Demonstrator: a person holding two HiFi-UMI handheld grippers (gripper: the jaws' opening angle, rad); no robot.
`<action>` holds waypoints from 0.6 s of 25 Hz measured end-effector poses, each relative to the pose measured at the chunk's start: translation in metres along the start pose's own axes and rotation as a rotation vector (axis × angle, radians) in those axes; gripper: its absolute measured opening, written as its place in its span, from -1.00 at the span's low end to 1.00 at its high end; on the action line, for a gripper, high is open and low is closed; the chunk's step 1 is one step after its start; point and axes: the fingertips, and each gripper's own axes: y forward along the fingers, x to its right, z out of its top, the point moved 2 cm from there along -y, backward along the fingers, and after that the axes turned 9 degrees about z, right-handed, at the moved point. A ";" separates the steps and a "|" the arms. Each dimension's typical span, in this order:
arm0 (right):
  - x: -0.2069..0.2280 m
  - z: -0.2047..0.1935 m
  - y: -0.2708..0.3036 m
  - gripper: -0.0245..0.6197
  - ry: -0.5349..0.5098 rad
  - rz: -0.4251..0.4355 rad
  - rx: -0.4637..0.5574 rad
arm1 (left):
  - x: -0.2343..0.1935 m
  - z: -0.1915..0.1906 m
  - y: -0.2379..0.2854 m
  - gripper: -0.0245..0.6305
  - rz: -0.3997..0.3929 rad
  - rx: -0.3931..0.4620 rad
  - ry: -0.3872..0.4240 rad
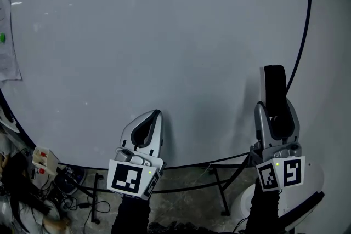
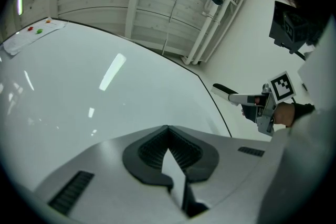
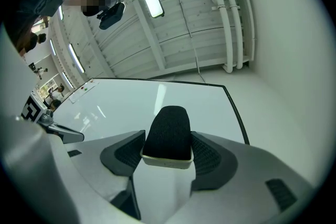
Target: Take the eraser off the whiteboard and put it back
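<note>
The black felt eraser (image 1: 274, 87) with a pale base stands lengthwise between the jaws of my right gripper (image 1: 277, 113), which is shut on it near the whiteboard's (image 1: 164, 35) right edge. In the right gripper view the eraser (image 3: 168, 134) fills the gap between the ribbed pads (image 3: 210, 157), felt side up, in front of the board (image 3: 121, 107). My left gripper (image 1: 156, 115) sits low at the board's bottom edge. Its jaws are shut with nothing between them, and their tips (image 2: 168, 129) meet in the left gripper view. That view also catches the eraser (image 2: 223, 89) off to the right.
A sheet of paper (image 1: 8, 41) with a green magnet (image 1: 3, 38) hangs at the board's left edge. The board's black stand legs (image 1: 219, 183) and a tangle of cables with a plug strip (image 1: 46, 161) lie on the floor below. A white wall (image 3: 283, 71) lies right of the board.
</note>
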 end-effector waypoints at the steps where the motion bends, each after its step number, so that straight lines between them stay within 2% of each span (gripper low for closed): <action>1: 0.001 -0.002 0.002 -0.06 0.008 -0.001 0.000 | -0.002 -0.001 0.002 -0.91 0.006 -0.007 -0.003; 8: -0.011 -0.005 -0.002 -0.06 0.023 -0.025 -0.012 | -0.011 -0.007 -0.001 -0.91 -0.018 -0.032 -0.041; 15: -0.024 0.003 -0.019 -0.06 0.003 -0.076 -0.047 | 0.000 0.000 -0.013 -0.91 -0.094 -0.045 -0.046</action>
